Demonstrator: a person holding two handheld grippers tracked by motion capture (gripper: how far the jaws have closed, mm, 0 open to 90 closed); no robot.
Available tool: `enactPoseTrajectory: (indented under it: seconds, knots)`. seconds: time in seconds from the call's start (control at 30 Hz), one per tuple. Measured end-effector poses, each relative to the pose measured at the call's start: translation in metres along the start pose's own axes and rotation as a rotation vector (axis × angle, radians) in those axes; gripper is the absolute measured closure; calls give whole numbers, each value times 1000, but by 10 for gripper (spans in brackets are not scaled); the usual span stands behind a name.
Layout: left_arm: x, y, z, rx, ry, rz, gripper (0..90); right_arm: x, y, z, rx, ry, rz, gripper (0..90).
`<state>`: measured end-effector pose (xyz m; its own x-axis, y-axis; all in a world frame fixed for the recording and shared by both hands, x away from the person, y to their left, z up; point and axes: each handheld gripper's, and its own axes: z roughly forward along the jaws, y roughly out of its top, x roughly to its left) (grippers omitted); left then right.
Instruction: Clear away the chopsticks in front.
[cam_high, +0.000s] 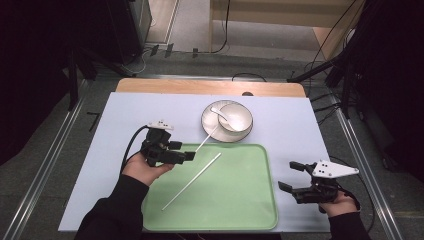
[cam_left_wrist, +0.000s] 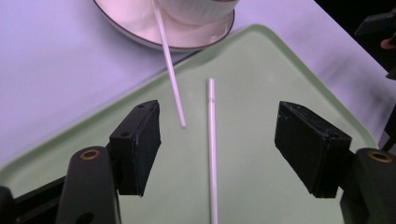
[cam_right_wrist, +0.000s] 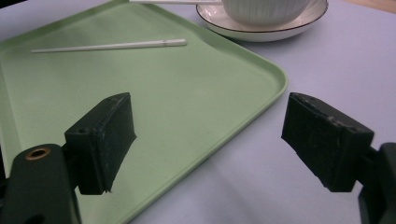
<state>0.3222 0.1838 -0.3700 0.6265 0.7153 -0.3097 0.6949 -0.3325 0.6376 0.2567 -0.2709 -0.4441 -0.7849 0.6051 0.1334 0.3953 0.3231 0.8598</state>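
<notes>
Legible text, labels, brands, numbers, signs: 0 found. The flat green plastic tray (cam_high: 240, 200), the round white ceramic saucer (cam_high: 212, 131) and the pale lilac table (cam_high: 120, 115) carry no readable markings.

left claw (cam_high: 186, 156): jaws spread wide, empty, held in left hand (cam_high: 142, 169) | right claw (cam_high: 292, 176): jaws spread wide, empty, held in right hand (cam_high: 340, 204)

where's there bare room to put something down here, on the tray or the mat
Free: the green tray right of the chopstick lying on it, up to its right rim; the mat's left strip beside the left gripper.
Crowded: the top middle, where the plate, bowl and second chopstick sit.
</notes>
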Motion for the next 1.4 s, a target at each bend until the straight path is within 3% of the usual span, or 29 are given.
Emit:
enactPoseTrajectory:
  seconds: [0.27,0.4,0.53,0.6,0.73,0.87,1.0,1.4]
  knots:
    - [9,33,33,23,22,31,375,0,0,0,-1,2,-3,176]
    - [12,47,53,43,60,67,430,0,0,-1,-2,0,-1,176]
    - [21,56,69,40,68,33,491,0,0,-2,-5,1,1,176]
    - [22,60,77,59,79,36,524,0,-1,-3,-5,0,2,176]
    - [19,66,91,67,93,65,542,0,-2,-4,-7,-1,5,176]
    - [23,67,105,72,114,42,558,0,-2,-4,-6,-2,4,176]
    - [28,67,116,79,108,34,597,0,-3,-5,-9,-4,9,176]
    - [26,73,132,115,141,64,628,0,-4,-8,-15,-8,12,176]
